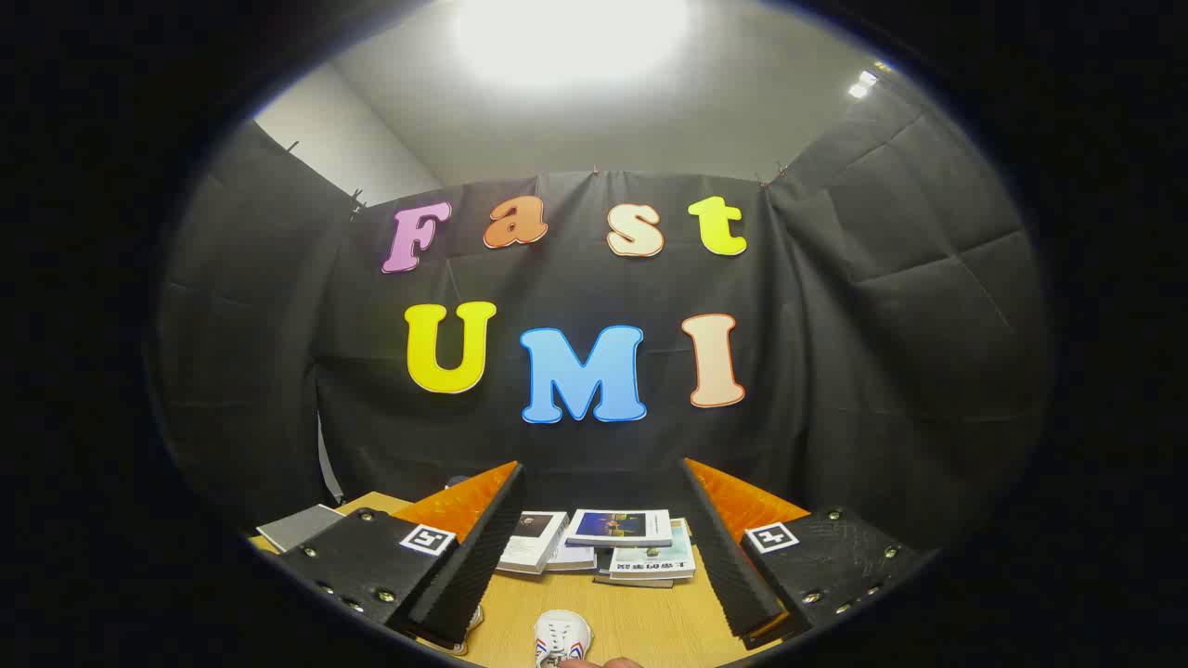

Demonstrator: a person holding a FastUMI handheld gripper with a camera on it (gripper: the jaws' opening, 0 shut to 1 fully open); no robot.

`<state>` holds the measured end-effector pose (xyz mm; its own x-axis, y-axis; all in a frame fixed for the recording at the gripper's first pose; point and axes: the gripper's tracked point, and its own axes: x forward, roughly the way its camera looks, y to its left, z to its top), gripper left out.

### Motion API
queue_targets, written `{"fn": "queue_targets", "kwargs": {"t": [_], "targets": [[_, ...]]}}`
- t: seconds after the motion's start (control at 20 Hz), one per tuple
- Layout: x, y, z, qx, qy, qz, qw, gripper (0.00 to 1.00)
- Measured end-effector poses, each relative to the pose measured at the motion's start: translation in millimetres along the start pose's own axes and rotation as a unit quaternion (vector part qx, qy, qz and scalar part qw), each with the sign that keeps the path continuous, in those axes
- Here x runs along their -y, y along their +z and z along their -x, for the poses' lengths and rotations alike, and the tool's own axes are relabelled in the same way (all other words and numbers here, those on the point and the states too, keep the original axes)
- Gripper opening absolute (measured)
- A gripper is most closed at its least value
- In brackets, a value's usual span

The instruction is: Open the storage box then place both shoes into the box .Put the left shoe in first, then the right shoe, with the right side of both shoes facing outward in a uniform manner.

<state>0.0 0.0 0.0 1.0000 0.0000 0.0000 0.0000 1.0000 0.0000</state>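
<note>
Above the table (640, 622), gripper (603, 547) wide open, holding nothing

You are working in a staged recording booth, not a home — black cloth (891, 306) is clipped up as walls on three sides, a plain white ceiling (594, 130) with a bright lamp (571, 32) shows above it, and a wooden bench (640, 622) carries stacked books (617, 543) as props.

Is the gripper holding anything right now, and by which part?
Nothing. The gripper is open, with only the table and books between its fingers; the white shoe lies loose below.
</note>
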Motion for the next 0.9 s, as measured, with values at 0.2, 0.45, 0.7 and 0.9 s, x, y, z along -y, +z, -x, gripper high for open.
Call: {"fn": "queue_targets", "kwargs": {"t": [0.2,0.45,0.7,0.9], "targets": [[-6,5,-14,0.004,0.007,0.004,1.000,0.98],[-17,5,-19,0.004,0.024,0.002,1.000,0.98],[-18,-2,-19,-0.001,0.028,0.003,1.000,0.98],[-21,-10,-21,-0.011,0.031,-0.007,0.999,0.98]]}}
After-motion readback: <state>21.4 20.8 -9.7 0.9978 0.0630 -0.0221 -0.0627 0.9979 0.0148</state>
